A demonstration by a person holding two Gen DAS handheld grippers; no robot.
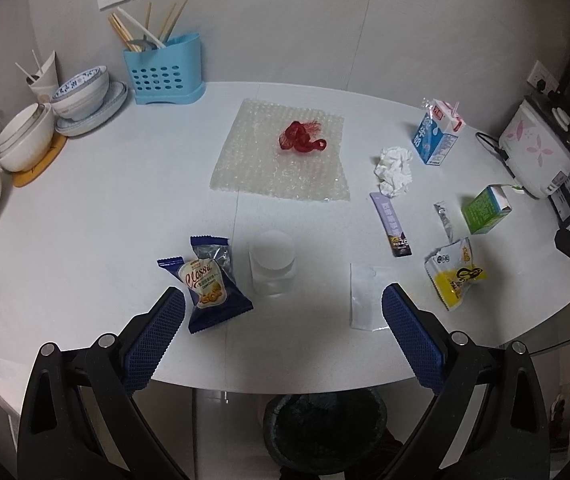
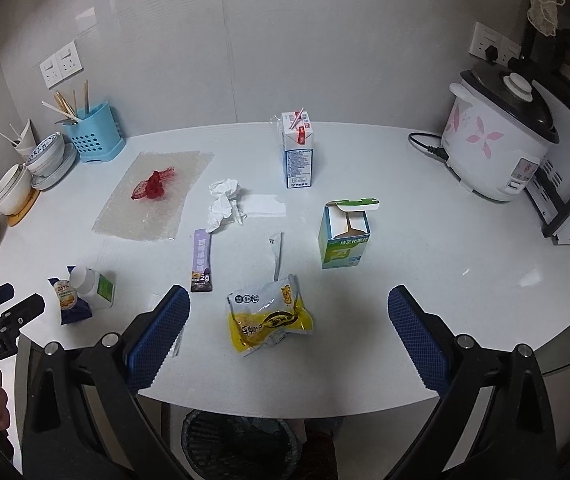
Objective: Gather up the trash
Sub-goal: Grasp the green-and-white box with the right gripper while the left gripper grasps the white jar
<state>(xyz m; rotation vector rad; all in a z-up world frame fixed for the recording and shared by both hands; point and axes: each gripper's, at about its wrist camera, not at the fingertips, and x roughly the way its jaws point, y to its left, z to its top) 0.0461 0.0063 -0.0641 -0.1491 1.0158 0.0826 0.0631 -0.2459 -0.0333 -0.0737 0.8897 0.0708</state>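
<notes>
Trash: yellow snack wrapper (image 2: pixel 269 317) near table (image 2: pixel 425 240) edge | your right gripper (image 2: pixel 289 332) and left gripper (image 1: pixel 283 316) spread, empty | risk: your grab slides wrapper past bin (image 2: pixel 241 446) below.

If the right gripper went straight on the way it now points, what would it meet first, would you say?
Most likely the yellow snack wrapper, which lies on the table between the open fingers of the right gripper and just ahead of them. Depth is hard to judge in the fisheye view.

The worktop (image 1: pixel 85 208) is viewed from above its near edge by both wrist cameras, aimed toward the back wall. The left half is favoured by the left view, the right half by the right; the bubble wrap (image 1: pixel 281 152) is shared
</notes>
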